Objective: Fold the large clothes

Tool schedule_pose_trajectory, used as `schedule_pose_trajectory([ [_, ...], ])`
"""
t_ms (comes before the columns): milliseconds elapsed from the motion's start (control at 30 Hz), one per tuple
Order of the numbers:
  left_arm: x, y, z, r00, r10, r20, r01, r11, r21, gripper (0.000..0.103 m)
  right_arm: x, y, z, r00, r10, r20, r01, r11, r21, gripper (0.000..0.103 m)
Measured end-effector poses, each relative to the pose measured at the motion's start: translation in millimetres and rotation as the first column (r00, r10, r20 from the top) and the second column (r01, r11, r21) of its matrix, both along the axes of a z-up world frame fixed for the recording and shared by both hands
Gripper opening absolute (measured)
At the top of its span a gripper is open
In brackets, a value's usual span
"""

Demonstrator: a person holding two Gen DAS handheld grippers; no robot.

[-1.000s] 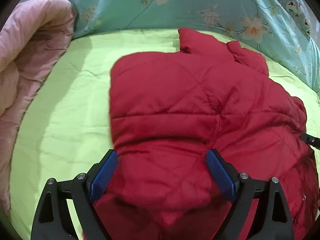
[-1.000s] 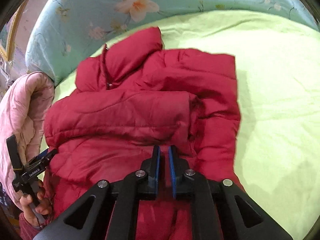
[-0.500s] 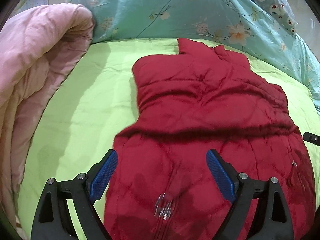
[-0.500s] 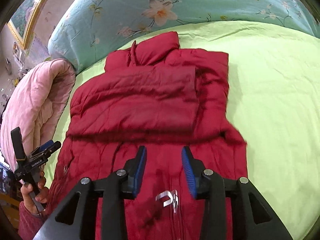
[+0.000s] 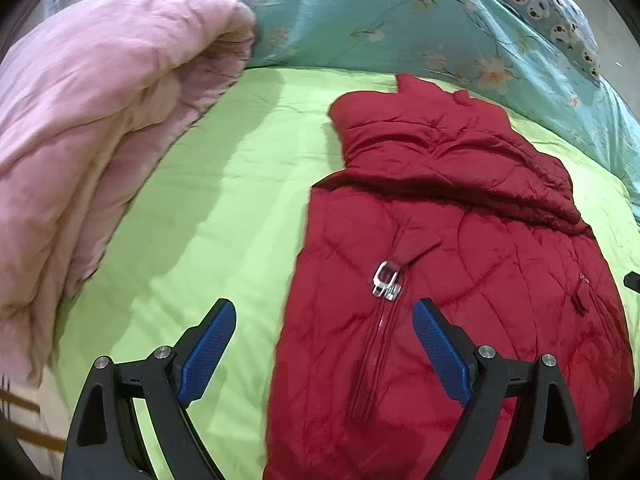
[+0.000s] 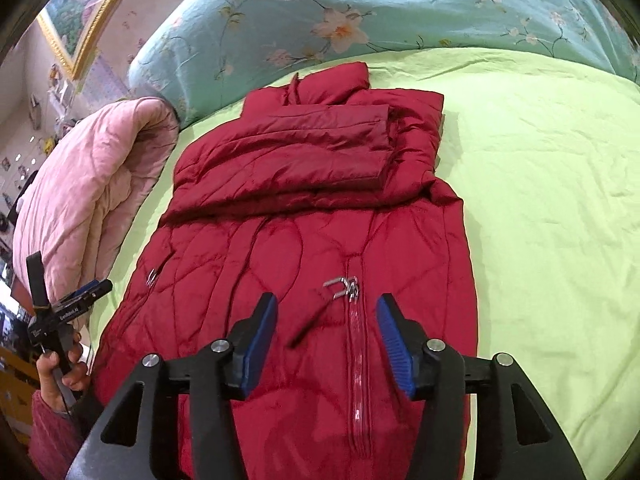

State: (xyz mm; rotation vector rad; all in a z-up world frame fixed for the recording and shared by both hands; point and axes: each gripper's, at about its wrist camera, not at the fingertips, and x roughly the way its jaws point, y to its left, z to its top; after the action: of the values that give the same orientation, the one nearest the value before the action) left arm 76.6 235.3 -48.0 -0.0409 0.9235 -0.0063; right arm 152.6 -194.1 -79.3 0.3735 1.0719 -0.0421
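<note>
Your red padded jacket (image 6: 320, 248) lies flat on the green bedspread (image 6: 552, 200), both sleeves folded across its chest and its collar toward the floral pillow (image 6: 360, 12) (a pink quilt (image 6: 92, 184) is bunched beside it). Your left gripper (image 5: 324, 344) hangs wide and empty over the jacket's near edge. Your right gripper (image 6: 326, 338) is opening above the zipper pull (image 6: 344, 286), gripping nothing.

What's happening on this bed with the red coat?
A person is folding a red padded coat on a green bedspread, with a tool in each hand. Its sleeves lie folded across the chest. The left tool is open and empty; the right tool is opening above the zipper, gripping nothing.
</note>
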Motion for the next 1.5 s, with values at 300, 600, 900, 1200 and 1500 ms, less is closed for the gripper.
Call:
schedule_pose_trajectory([
  [300, -45.5, 3.5, 1.5, 1.000, 0.019, -0.019, -0.019, 1.000, 0.016, 0.091, -29.8, 2.6, -2.6, 1.000, 0.022, -0.012, -0.022, 1.000, 0.000, 0.064],
  [600, -47.9, 21.0, -32.9, 0.993, -0.040, -0.114, 0.031, 0.997, -0.077, 0.091, -83.6, -10.3, -2.4, 0.994, -0.097, -0.051, 0.097, 0.995, -0.009, 0.071],
  [900, -66.3, 14.3, -38.6, 0.979, -0.129, -0.155, 0.107, 0.984, -0.145, 0.091, -131.4, -12.6, -23.5, 0.977, -0.142, -0.157, 0.149, 0.988, 0.038, 0.071],
  [1200, -62.0, 14.8, -48.1, 0.969, -0.143, -0.202, 0.100, 0.973, -0.210, 0.085, -148.7, -2.0, -38.7, 0.980, -0.102, -0.169, 0.128, 0.979, 0.156, 0.070],
  [1500, -57.7, -5.8, -51.6, 0.965, -0.172, -0.200, 0.138, 0.975, -0.171, 0.050, -152.8, 0.8, -39.8, 0.983, -0.077, -0.167, 0.107, 0.978, 0.179, 0.047],
])
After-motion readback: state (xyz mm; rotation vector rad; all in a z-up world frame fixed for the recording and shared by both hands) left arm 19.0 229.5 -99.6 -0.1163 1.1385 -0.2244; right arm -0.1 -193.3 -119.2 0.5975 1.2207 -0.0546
